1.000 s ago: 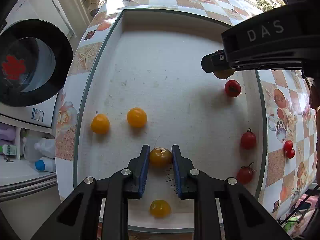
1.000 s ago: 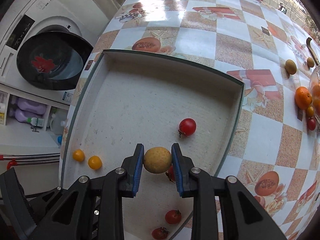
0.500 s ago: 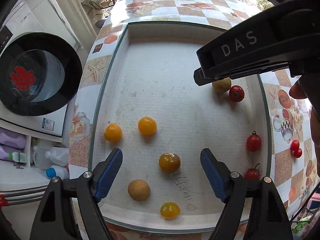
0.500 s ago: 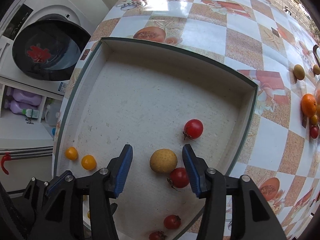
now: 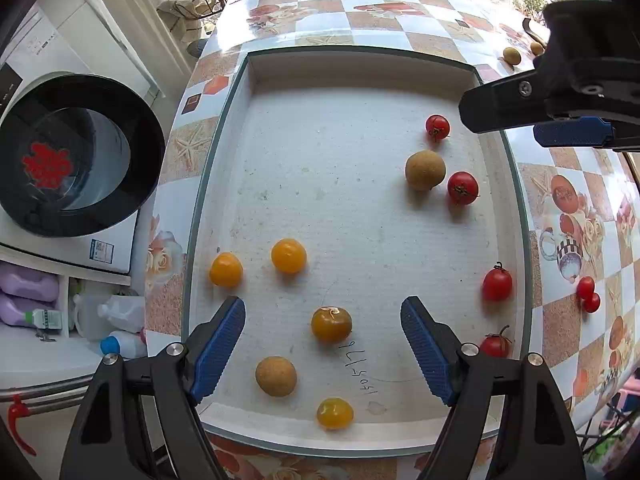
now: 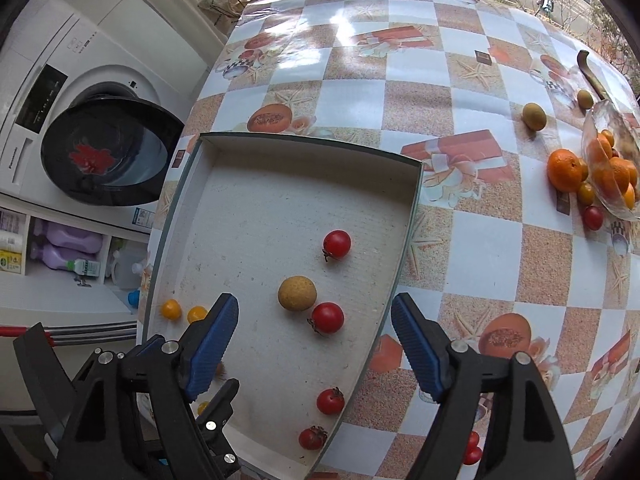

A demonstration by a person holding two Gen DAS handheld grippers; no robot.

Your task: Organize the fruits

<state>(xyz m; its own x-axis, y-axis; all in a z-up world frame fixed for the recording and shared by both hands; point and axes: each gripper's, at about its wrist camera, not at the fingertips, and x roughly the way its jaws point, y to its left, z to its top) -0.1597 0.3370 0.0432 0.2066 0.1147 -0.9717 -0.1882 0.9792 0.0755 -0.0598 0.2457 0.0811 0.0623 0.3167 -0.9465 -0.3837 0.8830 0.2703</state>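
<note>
The white tray [image 5: 224, 168] sits at the table's near-left corner and already shows a rough sort. Along its left side lie the yellow-orange tomatoes: two [image 5: 226, 269] close together near the left wall, a darker one [image 5: 331, 324] lower down, and one more [image 5: 335, 413] against the front rim. A tan round fruit [image 5: 276, 376] rests among them, between the darker tomato and the front rim. The left gripper [image 5: 323, 344] hangs over this group with its jaws spread wide and nothing in them; the darker tomato lies on the tray floor between the blue pads, clear of both.

Toward the right side are the red tomatoes: one [image 6: 337, 243] farthest back, one [image 6: 327, 317] touching or just beside a second tan round fruit [image 6: 297, 293], and two more [image 6: 330, 401] down the right wall. The right gripper [image 6: 314, 344] has just been opening and now stands wide and empty above that tan fruit and its red neighbour, gripping neither.

So the colours are mostly grouped, though each tan fruit sits in with a different colour, which may or may not be intended. A good deal seems left: further right, on the tablecloth, lie a pair of red tomatoes [image 5: 587, 294], two brownish fruits [image 6: 534, 116], and a glass bowl [image 6: 592, 128] of oranges with loose pieces beside it
</note>
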